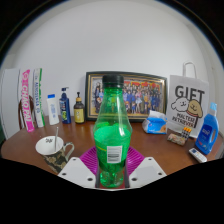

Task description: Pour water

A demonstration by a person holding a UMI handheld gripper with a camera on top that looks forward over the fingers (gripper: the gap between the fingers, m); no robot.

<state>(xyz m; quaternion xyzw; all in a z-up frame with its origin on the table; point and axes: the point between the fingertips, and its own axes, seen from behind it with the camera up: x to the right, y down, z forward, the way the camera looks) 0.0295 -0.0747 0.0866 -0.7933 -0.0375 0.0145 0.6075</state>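
A green plastic bottle [112,130] with a black cap and a white label stands upright between my fingers, close in front of the camera. My gripper [111,168] has both magenta pads [92,158] pressed against the bottle's lower body. The bottle's base sits low between the fingers, and I cannot tell whether it rests on the wooden table [30,150] or hangs just above it. A white cup [50,146] with a dark print stands on the table to the left of the fingers, with a metal spoon beside it.
A framed group photo [140,95] leans on the wall behind the bottle. A white "GIFT" bag [187,110] and a blue bottle [208,130] stand to the right. Small bottles [65,106] and packages [30,98] stand to the left.
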